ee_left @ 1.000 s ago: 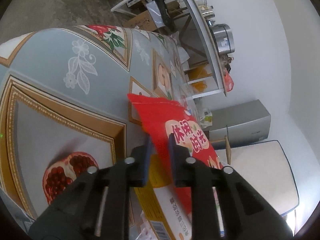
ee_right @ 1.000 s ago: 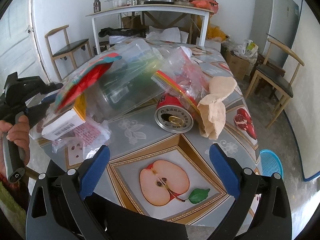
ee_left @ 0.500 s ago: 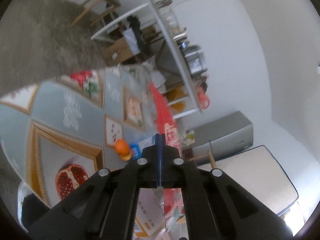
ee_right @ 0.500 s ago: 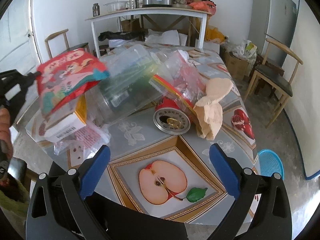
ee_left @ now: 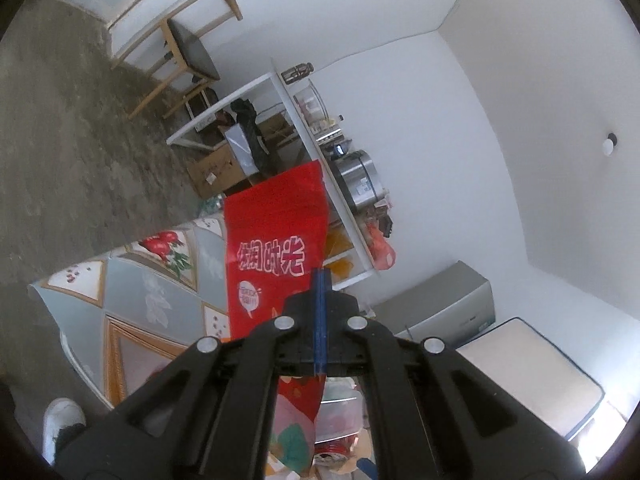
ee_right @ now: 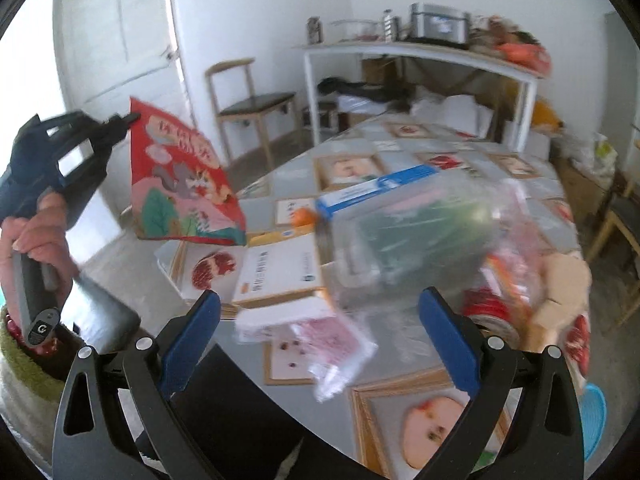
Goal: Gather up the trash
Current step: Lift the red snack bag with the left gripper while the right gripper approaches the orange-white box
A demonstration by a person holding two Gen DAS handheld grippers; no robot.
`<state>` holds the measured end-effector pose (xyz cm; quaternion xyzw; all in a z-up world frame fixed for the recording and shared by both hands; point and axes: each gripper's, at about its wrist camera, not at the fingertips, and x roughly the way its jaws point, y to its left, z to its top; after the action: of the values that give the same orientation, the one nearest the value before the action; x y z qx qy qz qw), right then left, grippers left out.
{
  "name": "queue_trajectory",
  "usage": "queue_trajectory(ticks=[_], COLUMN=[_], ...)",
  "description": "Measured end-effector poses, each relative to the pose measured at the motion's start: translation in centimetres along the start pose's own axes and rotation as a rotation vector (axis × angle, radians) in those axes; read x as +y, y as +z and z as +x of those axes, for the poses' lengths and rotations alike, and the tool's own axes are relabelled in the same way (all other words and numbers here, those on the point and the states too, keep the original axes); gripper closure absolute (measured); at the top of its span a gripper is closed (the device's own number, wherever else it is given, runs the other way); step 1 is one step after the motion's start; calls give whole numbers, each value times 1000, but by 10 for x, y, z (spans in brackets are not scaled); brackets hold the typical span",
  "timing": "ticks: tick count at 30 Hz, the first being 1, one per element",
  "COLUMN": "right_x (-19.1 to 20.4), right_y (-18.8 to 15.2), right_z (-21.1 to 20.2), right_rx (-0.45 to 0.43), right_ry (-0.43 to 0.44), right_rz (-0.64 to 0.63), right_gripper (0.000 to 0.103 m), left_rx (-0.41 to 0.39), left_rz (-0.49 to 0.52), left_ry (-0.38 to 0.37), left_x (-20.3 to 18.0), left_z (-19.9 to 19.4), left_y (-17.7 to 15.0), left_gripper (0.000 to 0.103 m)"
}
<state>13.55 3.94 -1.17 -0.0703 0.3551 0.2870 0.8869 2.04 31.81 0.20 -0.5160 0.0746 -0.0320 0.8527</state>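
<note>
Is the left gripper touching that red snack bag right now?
Touching. The right wrist view shows the left gripper pinching the red snack bag by its corner, clear of the table.

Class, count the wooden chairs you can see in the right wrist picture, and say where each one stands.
2: one chair stands by the door on the left; another is cut off at the right edge, beside the table. More may be hidden.

Trash crowds the table's [ee_right: 404,148] near edge: clear plastic jar [ee_right: 408,240], red can [ee_right: 486,312], white box [ee_right: 280,272]. Far end lies open.
</note>
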Motion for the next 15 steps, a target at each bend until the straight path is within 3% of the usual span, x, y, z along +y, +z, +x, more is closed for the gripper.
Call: queue_trajectory(ticks=[4,8,12,15], right_x=[7,9,11,12], right_y=[7,13,11,7], right_z=[22,27,33,41], right_rx=[53,48,55,64], right_ry=[16,24,30,41], right_rz=[-5,-1,-8,-6], right_gripper=[6,6,6,6], left_rx=[22,82,129,169], left_rz=[-12,-47,-142,-207], left_ry=[48,122,136,124], left_x=[13,39,72,90], left_z=[-1,-3,-10,-9], left_y=[-2,-12,-19,-25], left_gripper=[103,103,103,83])
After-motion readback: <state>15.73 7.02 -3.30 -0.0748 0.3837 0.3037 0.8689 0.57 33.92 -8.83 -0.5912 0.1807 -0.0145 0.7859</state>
